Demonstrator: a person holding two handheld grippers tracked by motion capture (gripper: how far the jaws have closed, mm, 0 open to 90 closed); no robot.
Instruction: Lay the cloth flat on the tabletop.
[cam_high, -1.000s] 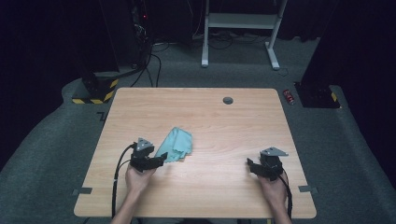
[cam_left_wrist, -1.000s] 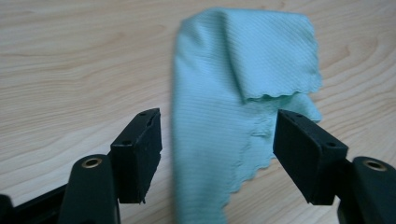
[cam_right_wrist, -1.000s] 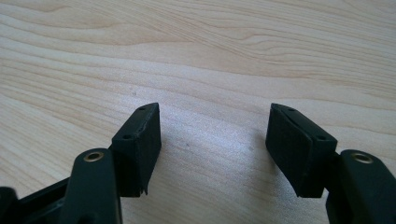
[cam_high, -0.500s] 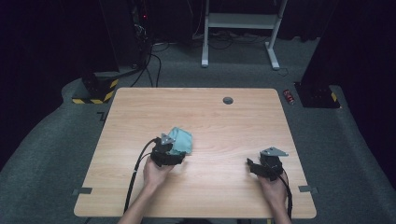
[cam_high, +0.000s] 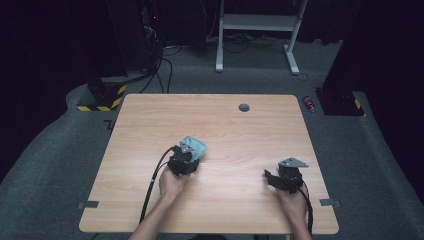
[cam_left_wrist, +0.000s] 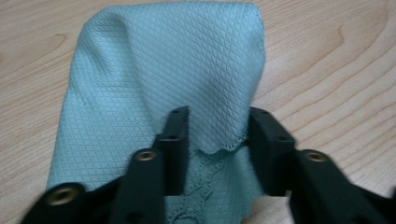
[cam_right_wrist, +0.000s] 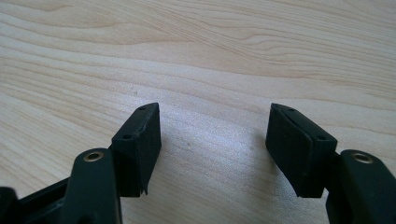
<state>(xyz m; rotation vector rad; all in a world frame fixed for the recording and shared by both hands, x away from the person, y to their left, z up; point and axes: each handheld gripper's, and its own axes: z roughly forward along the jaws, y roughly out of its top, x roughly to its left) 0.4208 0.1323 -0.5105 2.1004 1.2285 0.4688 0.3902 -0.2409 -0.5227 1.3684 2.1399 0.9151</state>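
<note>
Dark floor and cabling ring the pale wooden table (cam_high: 150, 120), which carries little besides one teal cloth (cam_high: 196, 147) left of centre. What has changed over the last second is the cloth's shape and my left gripper (cam_high: 184, 159): a moment ago the cloth lay spread flatter beside that gripper, and now it is bunched into a smaller heap with the gripper moved in right against its near edge. Through the left gripper view I see the cloth (cam_left_wrist: 163, 79) draped between and over the jaws, a scalloped hem lying in the gap; the jaws stand part open and I cannot tell whether they pinch any fabric. I read this as a fold or gather under way. My right gripper (cam_high: 285, 176) has not moved, jaws wide apart over bare wood, holding nothing.
</note>
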